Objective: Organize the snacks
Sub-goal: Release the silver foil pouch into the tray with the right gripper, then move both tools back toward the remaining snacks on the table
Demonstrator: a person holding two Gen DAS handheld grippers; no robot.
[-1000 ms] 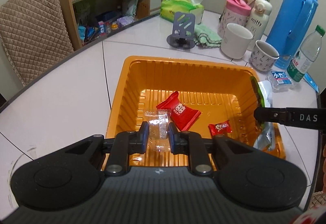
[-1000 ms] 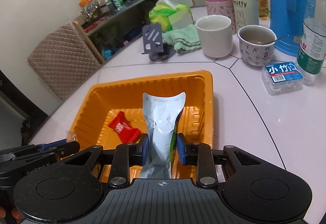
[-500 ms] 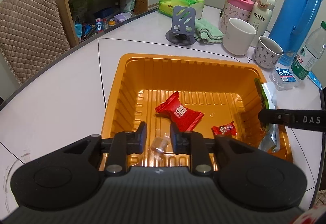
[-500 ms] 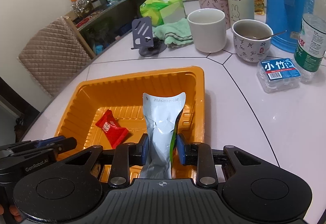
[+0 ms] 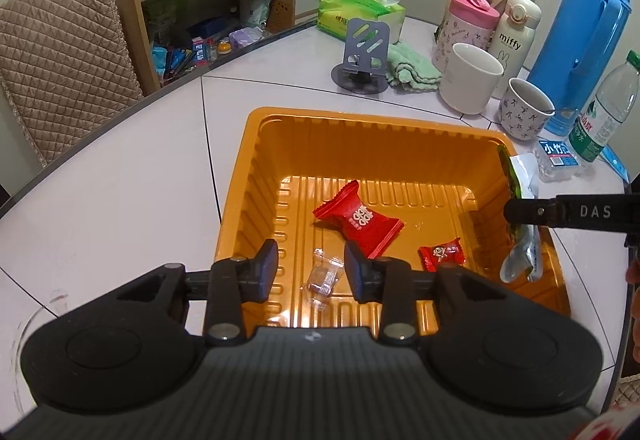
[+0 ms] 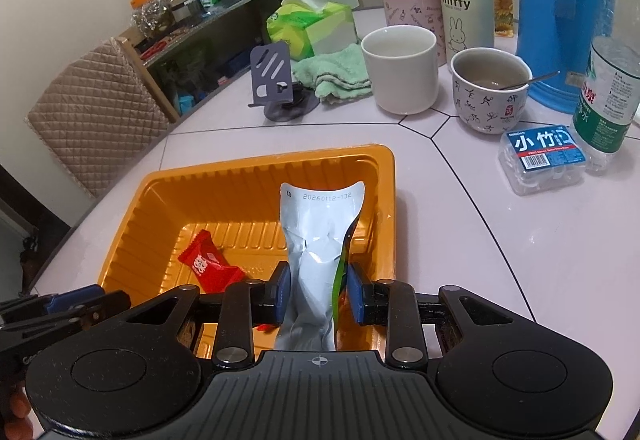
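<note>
An orange tray (image 5: 256, 160) holds a large red snack pack (image 5: 358, 218), a small red candy (image 5: 442, 254) and a clear-wrapped candy (image 5: 322, 276). My left gripper (image 5: 310, 268) is open above the tray's near side; the clear candy lies loose on the tray floor between its fingers. My right gripper (image 6: 318, 290) is shut on a silver and green snack pouch (image 6: 316, 240), held upright over the tray's right side (image 6: 384, 176). The pouch also shows in the left wrist view (image 5: 520, 224). The red pack shows in the right wrist view (image 6: 210, 266).
Behind the tray stand a grey phone stand (image 5: 362, 56), green cloth (image 5: 408, 68), white mug (image 5: 470, 76), patterned cup (image 5: 524, 112), blue thermos (image 5: 584, 36), water bottle (image 5: 604, 108) and a small blue-labelled box (image 6: 544, 156). A padded chair (image 5: 60, 52) and shelf are at left.
My left gripper has opened and pulled back; the clear candy it held has dropped to the tray floor. My right gripper still holds the pouch, now lower over the tray.
</note>
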